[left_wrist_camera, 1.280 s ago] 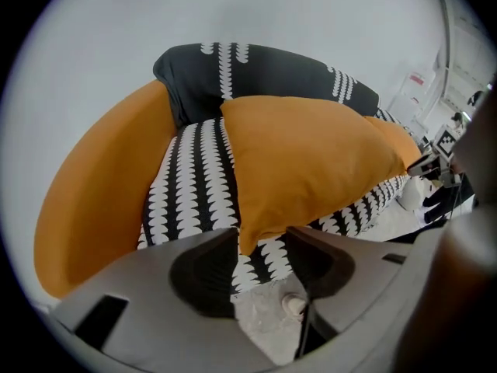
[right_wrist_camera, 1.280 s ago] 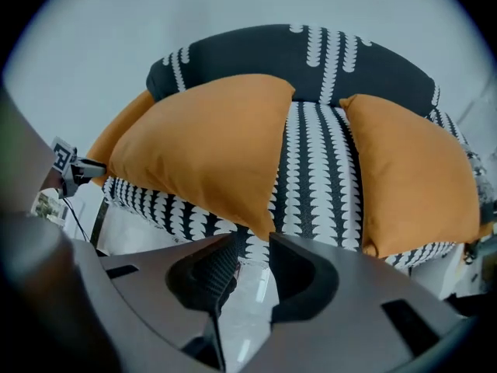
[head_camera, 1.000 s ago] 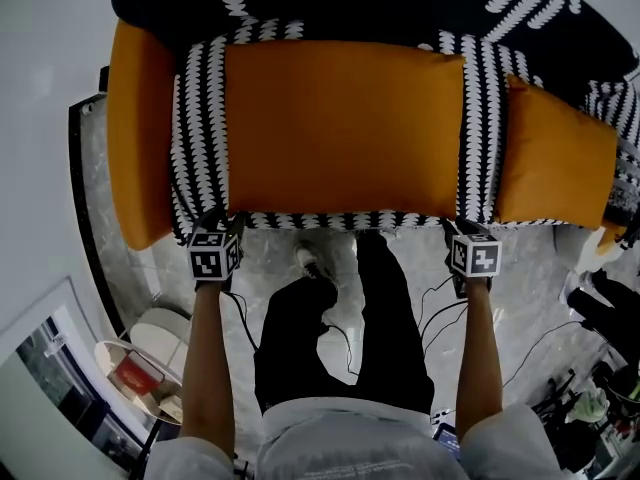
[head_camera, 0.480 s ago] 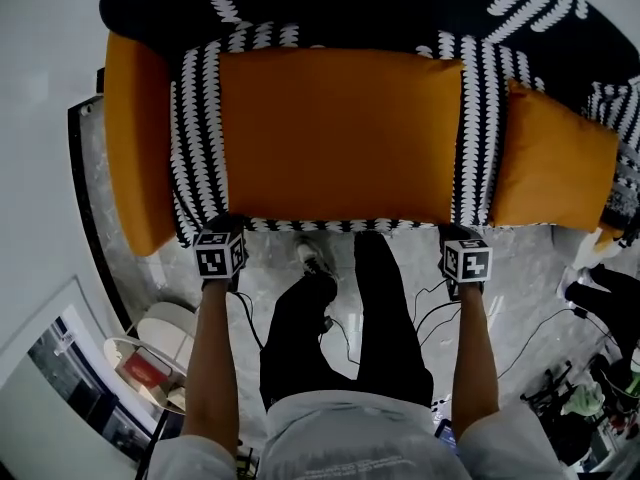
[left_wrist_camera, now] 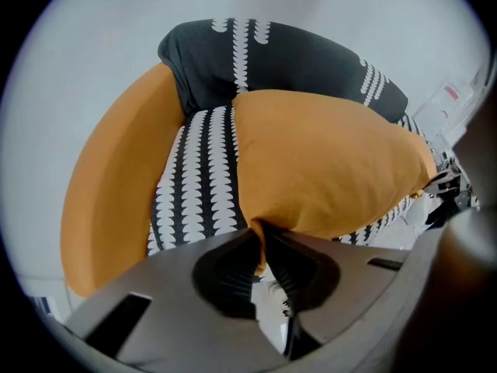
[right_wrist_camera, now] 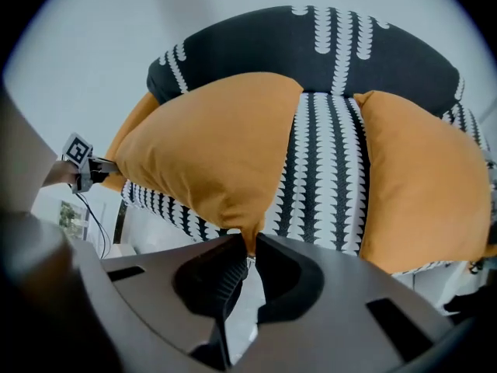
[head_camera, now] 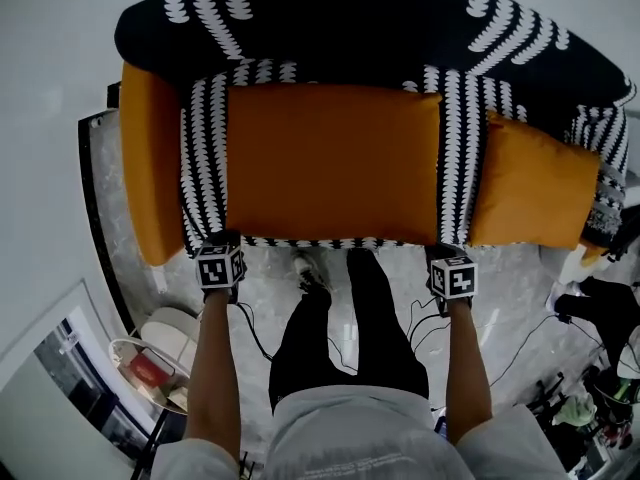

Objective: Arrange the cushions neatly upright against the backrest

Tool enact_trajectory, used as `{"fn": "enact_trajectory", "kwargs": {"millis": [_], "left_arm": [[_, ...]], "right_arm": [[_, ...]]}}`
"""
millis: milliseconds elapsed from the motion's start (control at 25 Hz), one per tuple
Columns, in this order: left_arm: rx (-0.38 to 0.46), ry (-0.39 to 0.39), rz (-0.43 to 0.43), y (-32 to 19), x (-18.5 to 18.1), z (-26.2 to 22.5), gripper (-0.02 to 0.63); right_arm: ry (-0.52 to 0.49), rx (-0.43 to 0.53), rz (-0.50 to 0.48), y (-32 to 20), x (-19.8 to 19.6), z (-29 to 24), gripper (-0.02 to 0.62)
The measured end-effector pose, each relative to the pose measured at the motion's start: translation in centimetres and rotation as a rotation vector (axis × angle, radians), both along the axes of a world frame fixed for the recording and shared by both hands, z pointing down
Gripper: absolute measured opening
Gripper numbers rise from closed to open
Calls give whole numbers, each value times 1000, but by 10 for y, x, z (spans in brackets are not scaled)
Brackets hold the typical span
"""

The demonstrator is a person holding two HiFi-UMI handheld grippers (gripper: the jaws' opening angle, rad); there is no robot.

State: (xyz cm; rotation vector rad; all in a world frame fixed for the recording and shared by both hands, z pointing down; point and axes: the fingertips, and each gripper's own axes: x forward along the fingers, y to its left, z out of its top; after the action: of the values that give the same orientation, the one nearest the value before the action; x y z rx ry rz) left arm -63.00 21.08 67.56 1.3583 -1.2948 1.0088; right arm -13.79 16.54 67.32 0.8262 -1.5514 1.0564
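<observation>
Having just closed and risen, left claw (left_wrist_camera: 262, 243) and right claw (right_wrist_camera: 250, 247) pinch 2 front corners of the middle cushion (head_camera: 330, 163).

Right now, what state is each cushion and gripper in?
middle cushion: lying on seat, both front corners pinched
left cushion: on edge at seat's left end
right cushion: lying at seat's right end
left gripper: jaws just closed, shut on middle cushion
right gripper: jaws just closed, shut on middle cushion

Right tool (right_wrist_camera: 250, 249), just closed, on orange cushion (right_wrist_camera: 210, 146) corner
</observation>
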Motion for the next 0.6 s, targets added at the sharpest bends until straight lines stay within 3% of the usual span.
{"fn": "enact_trajectory", "kwargs": {"millis": [280, 600], "left_arm": [[44, -46, -55, -24, -3, -52, 44], [137, -84, -86, -87, -17, -112, 37]], "right_arm": [[-62, -24, -23, -37, -8, -53, 35], [-79, 70, -98, -102, -22, -115, 35]]}}
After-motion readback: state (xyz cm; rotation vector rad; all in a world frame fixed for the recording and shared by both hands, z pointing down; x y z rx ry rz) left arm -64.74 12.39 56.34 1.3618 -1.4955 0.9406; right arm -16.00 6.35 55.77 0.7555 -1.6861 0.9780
